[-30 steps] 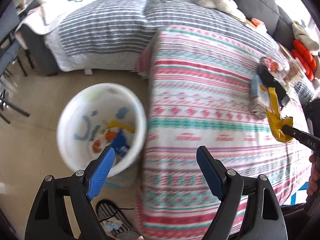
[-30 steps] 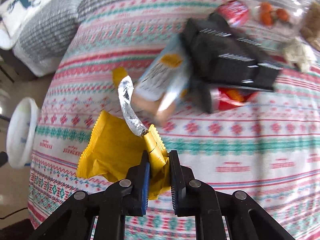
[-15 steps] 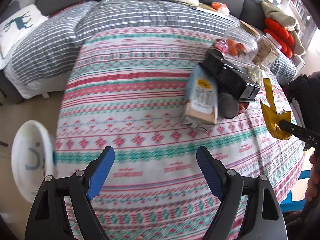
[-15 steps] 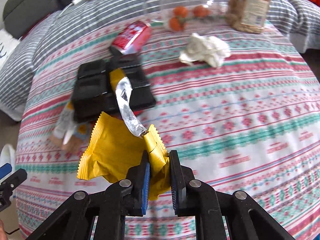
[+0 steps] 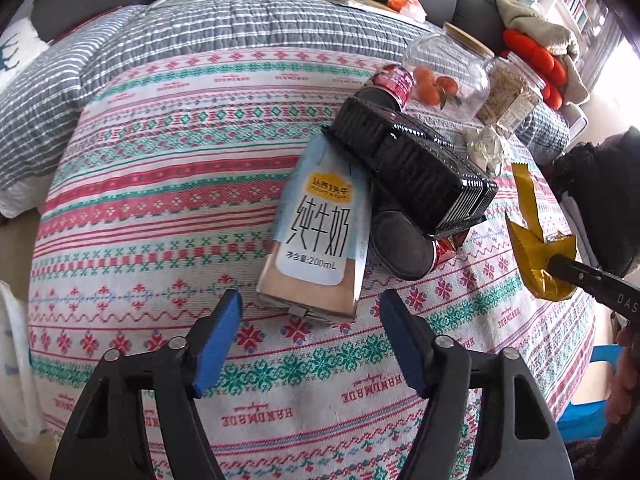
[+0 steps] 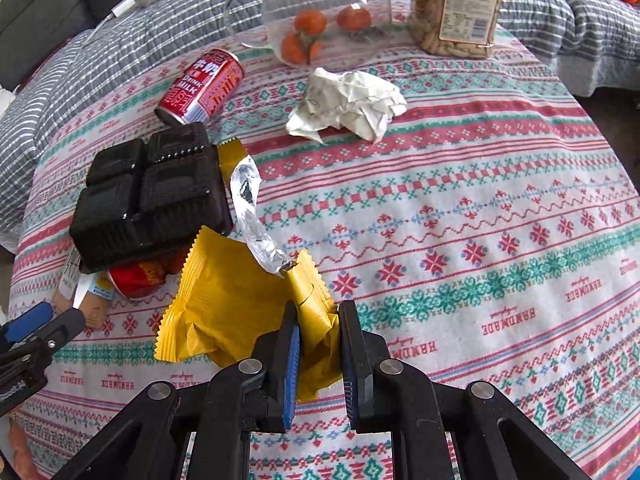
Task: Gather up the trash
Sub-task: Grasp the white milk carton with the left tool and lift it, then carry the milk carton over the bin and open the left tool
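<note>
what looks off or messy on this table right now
The black plastic tray sits tilted atop a tipped red can and milk carton. Another red can lies on its side, beside crumpled paper.

A glass jar point(image 6: 320, 12) of oranges point(image 6: 310, 22) stands beside a snack jar point(image 6: 456, 8) on the patterned tablecloth point(image 6: 500, 200).

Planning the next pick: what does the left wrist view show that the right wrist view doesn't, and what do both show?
Only the left wrist view shows the milk carton's full front, lying just ahead of the left gripper, whose jaws stand open and have just been closing. Only the right wrist view shows the whole crumpled paper and the full yellow wrapper clamped in the right gripper. Both show the black tray, red cans and glass jar.
</note>
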